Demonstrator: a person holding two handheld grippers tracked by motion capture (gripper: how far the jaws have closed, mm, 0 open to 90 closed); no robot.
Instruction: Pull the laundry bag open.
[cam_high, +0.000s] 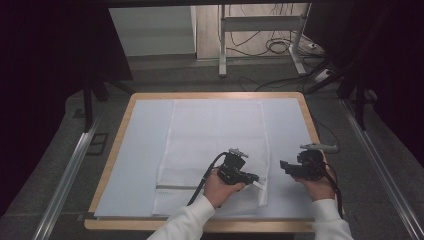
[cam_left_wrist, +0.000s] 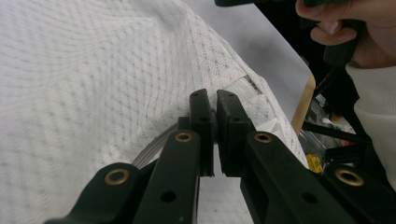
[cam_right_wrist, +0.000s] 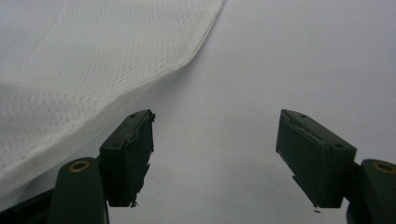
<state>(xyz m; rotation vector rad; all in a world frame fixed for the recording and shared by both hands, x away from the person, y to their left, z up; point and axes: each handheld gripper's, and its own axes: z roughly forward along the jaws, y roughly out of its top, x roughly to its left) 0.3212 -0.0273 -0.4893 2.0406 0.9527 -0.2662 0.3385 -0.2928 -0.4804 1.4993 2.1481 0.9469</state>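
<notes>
A white mesh towel lies flat on a pale blue mat. A grey stripe crosses the towel near its front end. My left gripper is at the towel's near right edge, shut on the cloth. In the left gripper view the jaws meet, and the towel humps up around them. My right gripper hovers to the right of the towel, over the bare mat. Its jaws stand open with nothing between them. The towel's edge lies to their left.
The mat covers a wooden board whose rim shows all around. Metal rails run along both sides. Beyond the far edge stand metal frame legs and floor cables. The other hand shows in the left gripper view.
</notes>
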